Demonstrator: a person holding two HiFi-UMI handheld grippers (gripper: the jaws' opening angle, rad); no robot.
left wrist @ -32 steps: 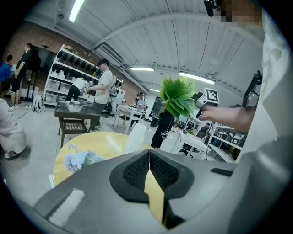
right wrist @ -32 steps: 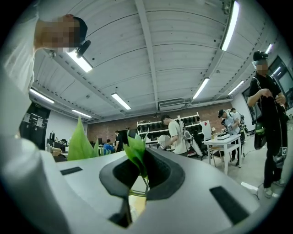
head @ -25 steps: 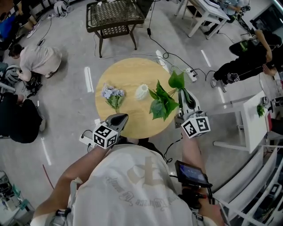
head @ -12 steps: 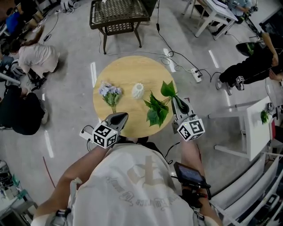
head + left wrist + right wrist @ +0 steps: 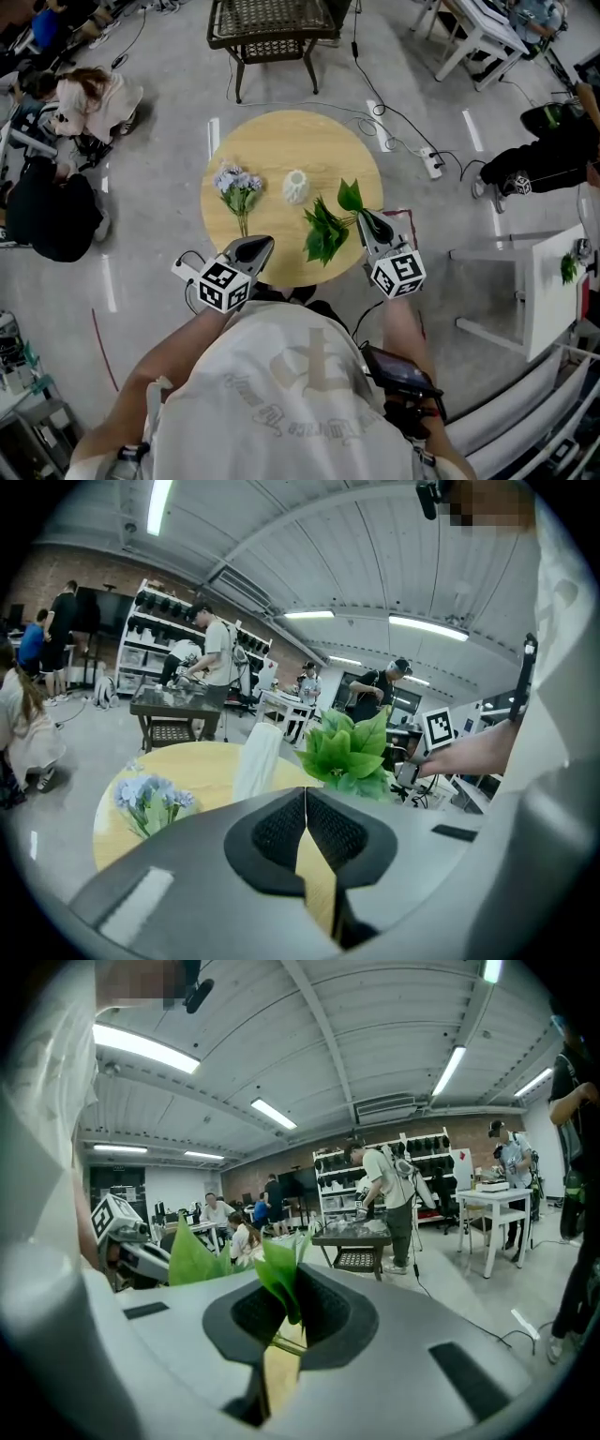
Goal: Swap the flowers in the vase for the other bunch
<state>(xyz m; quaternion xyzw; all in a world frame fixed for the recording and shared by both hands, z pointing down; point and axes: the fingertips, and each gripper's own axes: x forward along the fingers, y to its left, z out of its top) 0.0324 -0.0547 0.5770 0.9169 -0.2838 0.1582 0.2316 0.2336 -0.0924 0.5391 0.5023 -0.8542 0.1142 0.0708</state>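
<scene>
A small white vase [image 5: 296, 187] stands near the middle of the round wooden table [image 5: 281, 141] with no flowers in it; it also shows as a white vase [image 5: 256, 760] in the left gripper view. A pale blue bunch of flowers [image 5: 238, 189] lies on the table to its left. My right gripper [image 5: 367, 222] is shut on the stem of a green leafy bunch [image 5: 328, 228], held low over the table's right side; its leaves [image 5: 279, 1274] stick out between the jaws. My left gripper [image 5: 255, 249] is shut and empty at the table's near edge.
A dark wicker side table [image 5: 274, 28] stands beyond the round table. A power strip and cables [image 5: 429, 161] lie on the floor at the right. White tables [image 5: 511, 281] stand to the right, and several people sit or crouch at the left and right edges.
My right gripper has come down with the green bunch, from above the table's right rim to just over its surface. The left gripper stays near the front edge.
</scene>
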